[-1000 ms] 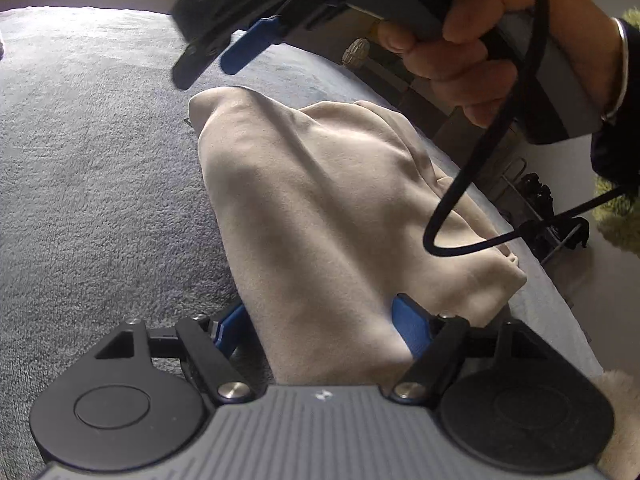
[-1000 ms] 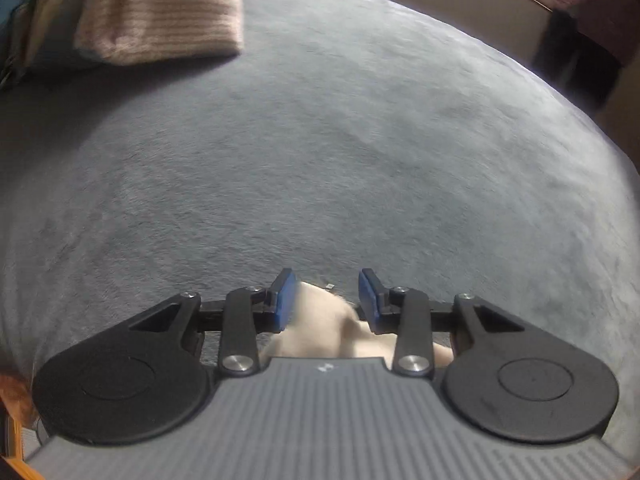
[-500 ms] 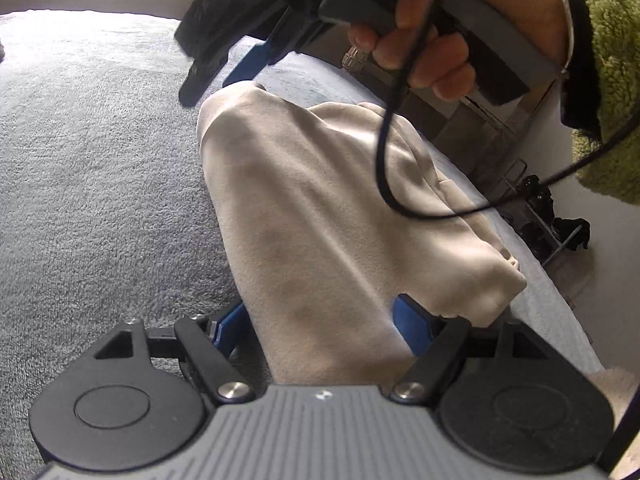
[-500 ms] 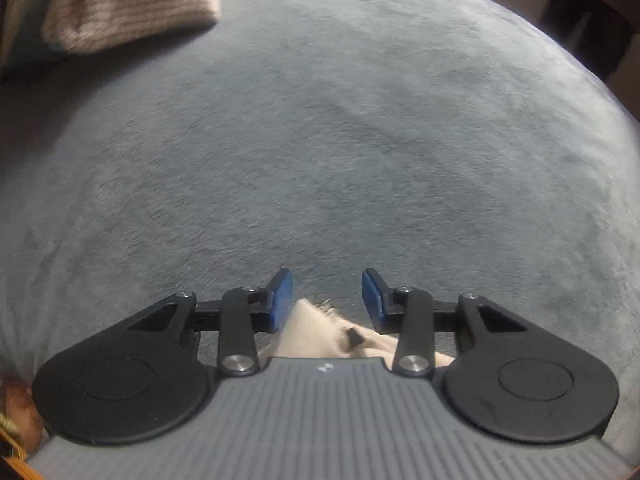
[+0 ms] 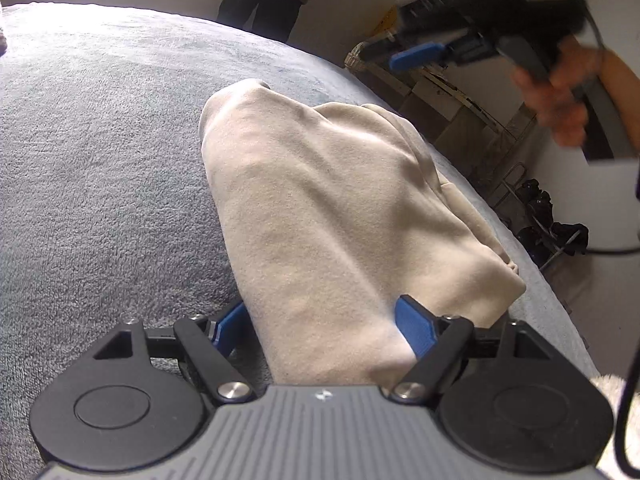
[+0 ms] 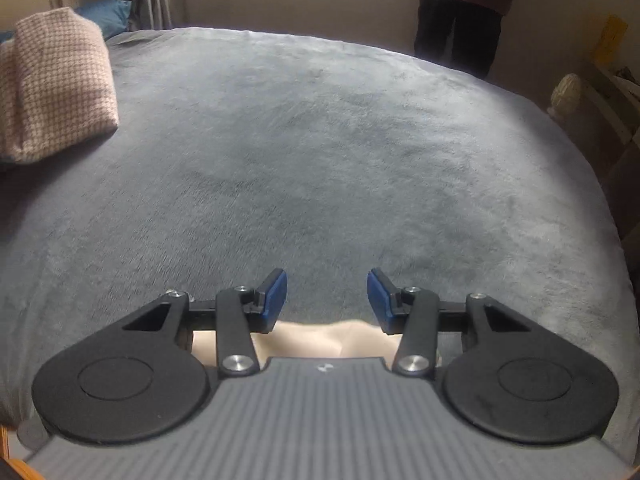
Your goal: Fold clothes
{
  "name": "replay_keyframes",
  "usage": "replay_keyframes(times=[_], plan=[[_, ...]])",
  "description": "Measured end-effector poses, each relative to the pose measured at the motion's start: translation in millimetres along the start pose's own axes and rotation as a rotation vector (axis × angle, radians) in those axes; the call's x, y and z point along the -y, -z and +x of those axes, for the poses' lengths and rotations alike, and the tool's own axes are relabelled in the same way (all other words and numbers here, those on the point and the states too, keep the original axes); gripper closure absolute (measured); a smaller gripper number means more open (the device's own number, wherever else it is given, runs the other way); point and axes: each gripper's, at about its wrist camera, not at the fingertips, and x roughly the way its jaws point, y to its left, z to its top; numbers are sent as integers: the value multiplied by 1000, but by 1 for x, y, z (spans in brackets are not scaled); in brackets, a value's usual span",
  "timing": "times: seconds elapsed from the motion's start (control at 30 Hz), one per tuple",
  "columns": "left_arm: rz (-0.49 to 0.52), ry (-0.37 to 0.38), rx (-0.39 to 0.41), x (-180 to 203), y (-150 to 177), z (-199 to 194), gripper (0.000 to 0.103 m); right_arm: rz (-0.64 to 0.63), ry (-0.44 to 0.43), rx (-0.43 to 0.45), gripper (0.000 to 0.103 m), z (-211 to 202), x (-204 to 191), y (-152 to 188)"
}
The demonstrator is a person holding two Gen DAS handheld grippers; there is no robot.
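Observation:
A beige garment [image 5: 332,208] lies partly folded on the grey blanket [image 5: 100,160] of a bed. Its near end runs in between the wide-set blue pads of my left gripper [image 5: 320,328], which stands open astride it, the right pad touching the cloth. My right gripper [image 5: 396,54], held by a hand [image 5: 560,108], hovers up at the right, clear of the garment. Its jaws are opening with nothing between them. In the right wrist view that gripper [image 6: 327,296] looks over bare blanket [image 6: 320,160], with a strip of the beige garment [image 6: 320,340] just under its body.
A folded pink houndstooth textile [image 6: 52,84] and a blue pillow [image 6: 104,16] sit at the bed's far left. A person [image 6: 464,16] stands beyond the far edge. Past the bed's right edge are a wooden frame and a rack with dark items [image 5: 552,232].
The right gripper has let go of the garment's far corner and swung up and away to the right. That corner has settled on the blanket. The left gripper has stayed put.

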Motion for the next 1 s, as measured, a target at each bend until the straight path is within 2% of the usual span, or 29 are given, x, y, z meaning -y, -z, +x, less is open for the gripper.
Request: replay_keyframes(times=[0.07, 0.17, 0.27, 0.33, 0.43, 0.5, 0.6, 0.67, 0.73, 0.83, 0.9, 0.93, 1.0], plan=[[5, -5, 2, 1, 0, 0, 22, 8, -15, -7, 65, 5, 5, 20], [15, -14, 4, 3, 0, 1, 22, 78, 59, -68, 69, 41, 28, 50], [18, -16, -1, 2, -2, 3, 21, 224, 7, -66, 66, 60, 56, 71], [23, -18, 2, 1, -1, 3, 21, 273, -11, -25, 68, 49, 58, 68], [30, -24, 10, 1, 0, 5, 21, 244, -53, 78, 70, 28, 52, 56], [36, -31, 13, 2, 2, 5, 20, 263, -71, 100, 71, 31, 57, 55], [40, -33, 13, 9, 16, -13, 19, 315, -14, 8, 72, 68, 78, 72], [38, -34, 9, 10, 17, -15, 19, 436, -73, 23, 72, 73, 98, 81], [41, -33, 12, 9, 18, -14, 19, 475, -91, 56, 74, 61, 99, 77], [41, -35, 14, 9, 20, -15, 19, 413, -145, 122, 76, 44, 87, 68], [45, -39, 14, 11, 20, -13, 19, 402, -137, 109, 77, 54, 87, 67], [45, -40, 12, 12, 18, -12, 19, 386, -88, 68, 77, 65, 88, 70], [42, -40, 4, 13, 17, -12, 19, 411, -94, 32, 76, 80, 99, 79]])
